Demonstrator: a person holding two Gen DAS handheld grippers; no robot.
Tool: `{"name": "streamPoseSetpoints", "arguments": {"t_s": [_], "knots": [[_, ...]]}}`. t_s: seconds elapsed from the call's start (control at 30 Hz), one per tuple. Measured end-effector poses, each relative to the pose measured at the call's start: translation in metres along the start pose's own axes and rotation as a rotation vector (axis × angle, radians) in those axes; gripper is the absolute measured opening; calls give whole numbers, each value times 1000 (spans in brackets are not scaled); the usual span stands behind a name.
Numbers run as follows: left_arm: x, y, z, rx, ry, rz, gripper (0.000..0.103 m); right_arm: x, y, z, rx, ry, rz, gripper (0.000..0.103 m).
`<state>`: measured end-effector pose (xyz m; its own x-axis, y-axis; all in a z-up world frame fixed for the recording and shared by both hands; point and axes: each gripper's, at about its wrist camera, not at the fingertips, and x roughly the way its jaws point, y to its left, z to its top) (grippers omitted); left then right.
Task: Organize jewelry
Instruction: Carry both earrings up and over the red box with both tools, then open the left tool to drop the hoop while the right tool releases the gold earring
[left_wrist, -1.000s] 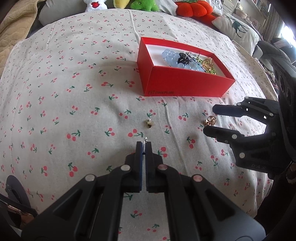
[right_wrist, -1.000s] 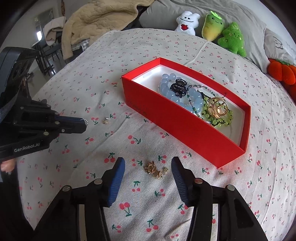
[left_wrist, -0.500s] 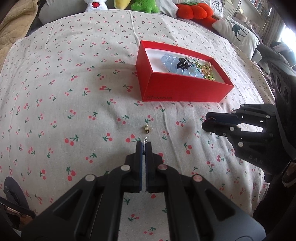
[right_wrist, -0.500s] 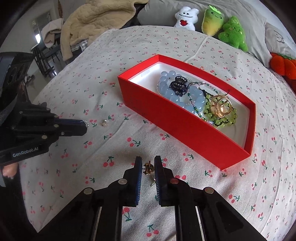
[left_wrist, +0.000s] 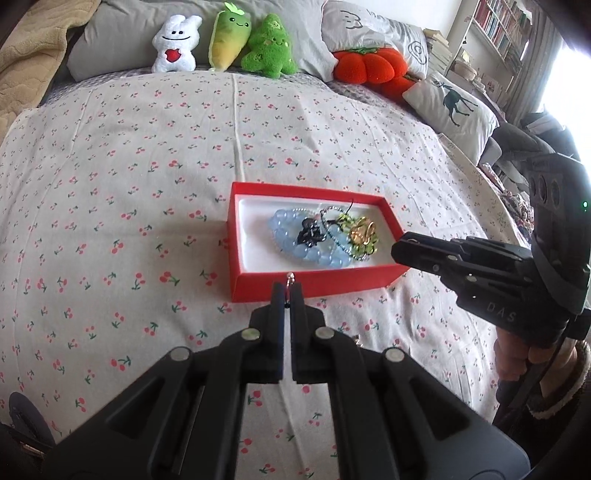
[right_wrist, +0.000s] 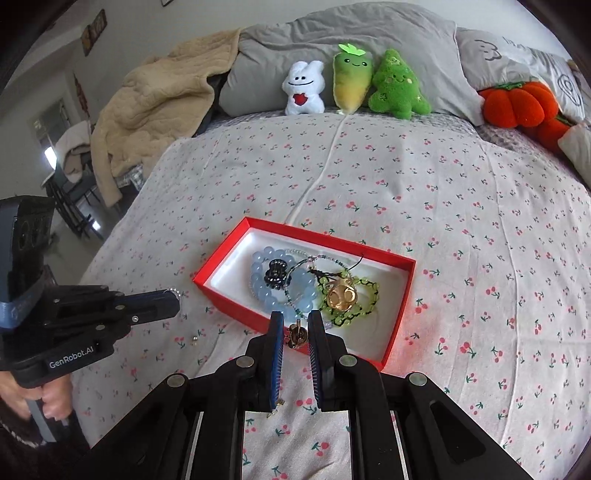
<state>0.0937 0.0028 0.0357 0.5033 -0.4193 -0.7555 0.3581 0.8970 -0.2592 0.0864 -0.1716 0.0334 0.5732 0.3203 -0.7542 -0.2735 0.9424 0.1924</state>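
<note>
A red box (left_wrist: 317, 285) sits mid-bed, holding a blue bead bracelet (left_wrist: 295, 240), a black clip (left_wrist: 309, 232), green beads and a gold piece (left_wrist: 364, 230). My left gripper (left_wrist: 287, 291) is shut on a small silver chain piece (left_wrist: 290, 276) that pokes out past its tips, just before the box's near wall. My right gripper (right_wrist: 297, 321) is shut on a gold earring (right_wrist: 297, 334), held above the near wall of the red box (right_wrist: 400, 325). In the right wrist view the left gripper (right_wrist: 173, 300) hangs left of the box. A tiny gold stud (right_wrist: 194, 339) lies on the sheet beneath it.
The cherry-print bedspread (left_wrist: 110, 206) spreads around the box. Plush toys (left_wrist: 221, 44), an orange pumpkin cushion (left_wrist: 365, 66) and pillows line the far end; a beige blanket (right_wrist: 155, 99) lies far left. A person's hand (right_wrist: 51, 398) grips the left handle.
The right jaws closed on the gold earring and lifted it off the sheet. Both grippers rose and moved toward the red box; the left stayed shut on its silver piece.
</note>
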Motion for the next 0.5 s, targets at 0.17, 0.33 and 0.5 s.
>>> {"name": "streamPoseSetpoints", "arguments": {"t_s": [0.17, 0.33, 0.5], "knots": [[15, -8, 17, -12, -18, -15, 3, 6, -21, 8, 103, -2, 5, 13], [33, -7, 25, -20, -8, 17, 3, 13, -36, 11, 159, 2, 12, 13], [45, -6, 27, -19, 5, 45, 3, 18, -44, 15, 181, 1, 22, 13]]}}
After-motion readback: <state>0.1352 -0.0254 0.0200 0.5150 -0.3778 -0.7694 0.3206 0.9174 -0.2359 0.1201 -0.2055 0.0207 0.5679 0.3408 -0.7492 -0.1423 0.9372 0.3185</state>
